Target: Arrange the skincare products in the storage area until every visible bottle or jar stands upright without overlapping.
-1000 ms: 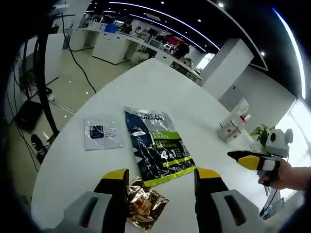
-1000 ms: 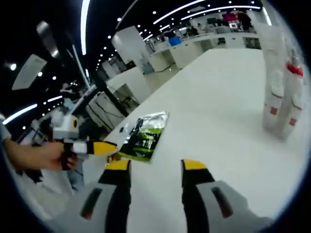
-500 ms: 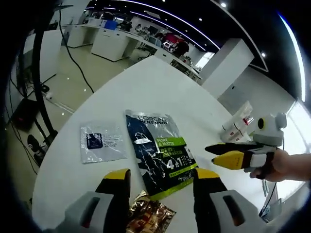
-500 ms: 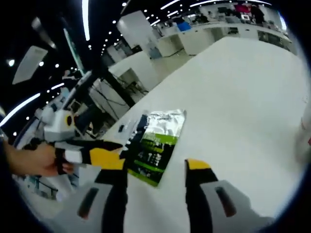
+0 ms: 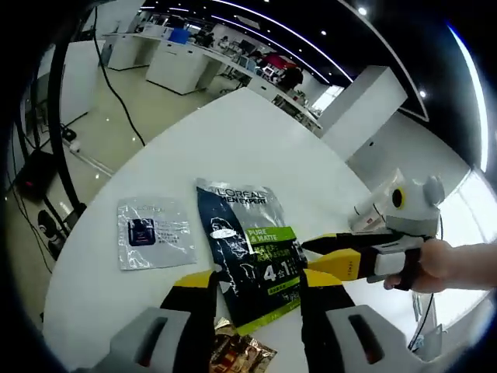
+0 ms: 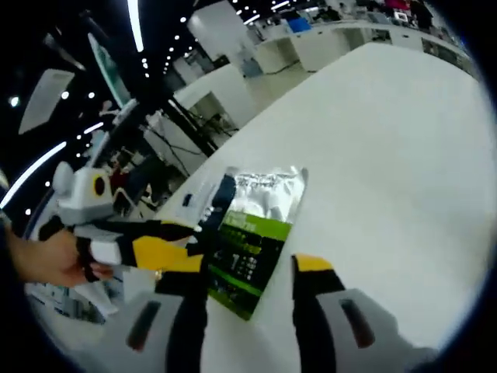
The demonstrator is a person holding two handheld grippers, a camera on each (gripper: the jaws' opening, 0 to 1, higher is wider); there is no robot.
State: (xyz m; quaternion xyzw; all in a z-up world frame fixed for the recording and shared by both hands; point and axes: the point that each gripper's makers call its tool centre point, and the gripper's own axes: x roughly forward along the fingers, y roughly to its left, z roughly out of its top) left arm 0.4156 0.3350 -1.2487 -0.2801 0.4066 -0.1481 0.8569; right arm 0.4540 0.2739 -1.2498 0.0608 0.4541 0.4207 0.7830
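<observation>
My left gripper [image 5: 252,281] has its jaws spread, nothing between the tips, hovering over the near end of the dark L'Oréal sachet [image 5: 250,249]. My right gripper [image 6: 248,268] is spread too, empty, jaws straddling the sachet's green-banded end [image 6: 250,241]; in the left gripper view it comes in from the right [image 5: 326,253], yellow tips right at the sachet's near-right edge, contact can't be confirmed. Sachet lies flat on the white table [image 5: 256,144], long axis running near-to-far from my left gripper, printed top end pointing far, slightly skewed left. Silver sample sachet [image 5: 151,232] lies flat just left of it, apart, no overlap. Crumpled gold foil packet [image 5: 237,355] sits at the near edge under my left jaws, just beside the dark sachet's near corner; whether they touch I can't tell. White tubes with red caps [image 5: 373,210] are well off to the far right, partly hidden behind the right gripper, orientation unclear. Table edge curves close on the left past the silver sachet, floor below. Lots of open white surface on the far side and right of the dark sachet. In the right gripper view, my left gripper [image 6: 167,249] enters from the left, yellow tip against the sachet's edge.
</observation>
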